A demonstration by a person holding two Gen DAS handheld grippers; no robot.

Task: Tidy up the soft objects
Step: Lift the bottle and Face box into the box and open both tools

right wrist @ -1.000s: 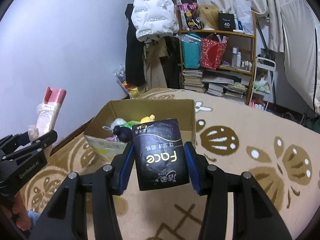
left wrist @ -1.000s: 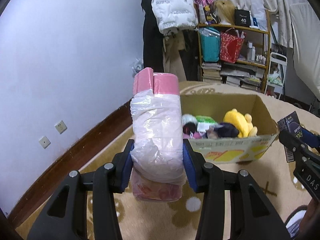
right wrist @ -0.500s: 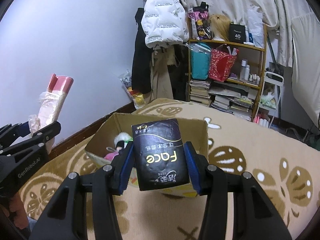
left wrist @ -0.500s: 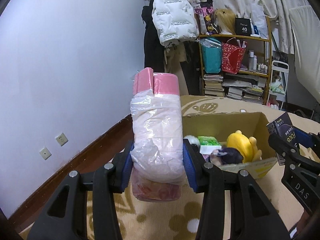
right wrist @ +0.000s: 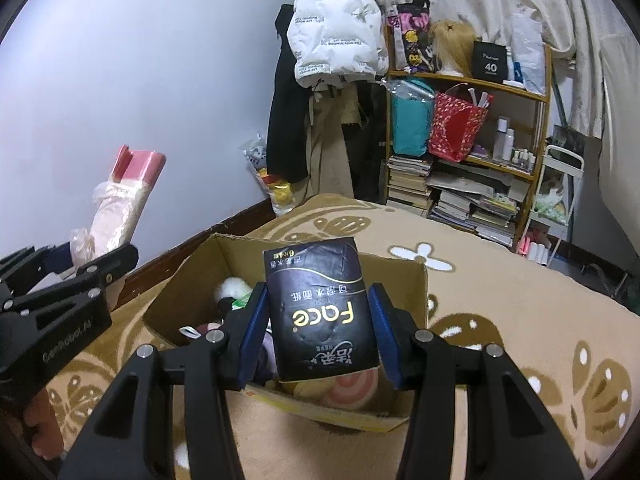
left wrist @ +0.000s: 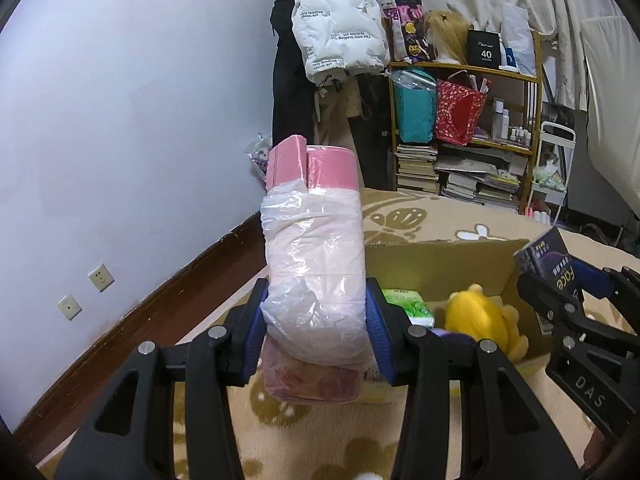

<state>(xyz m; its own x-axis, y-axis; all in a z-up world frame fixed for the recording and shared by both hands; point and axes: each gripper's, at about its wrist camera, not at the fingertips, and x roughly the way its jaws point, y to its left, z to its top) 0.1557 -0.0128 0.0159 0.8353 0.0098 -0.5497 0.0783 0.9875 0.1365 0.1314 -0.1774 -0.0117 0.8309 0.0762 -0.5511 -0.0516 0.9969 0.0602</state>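
My left gripper (left wrist: 316, 322) is shut on a pink roll wrapped in clear plastic (left wrist: 316, 264), held upright just left of an open cardboard box (left wrist: 440, 268). My right gripper (right wrist: 318, 328) is shut on a black "Face" tissue pack (right wrist: 320, 308), held over the box (right wrist: 412, 280). The box holds a yellow plush toy (left wrist: 480, 320), a green pack (left wrist: 404, 300), a white plush (right wrist: 232, 286) and other soft things. The tissue pack also shows in the left wrist view (left wrist: 548, 264), and the pink roll in the right wrist view (right wrist: 120, 204).
The box sits on a tan patterned carpet (right wrist: 520, 320). A lilac wall with sockets (left wrist: 100, 278) and a dark skirting board run along the left. A cluttered shelf (right wrist: 468, 152) and hanging coats (right wrist: 336, 32) stand behind.
Both grippers have moved forward to the box. The right one now holds the tissue pack over it; the left one has come up to its left side.
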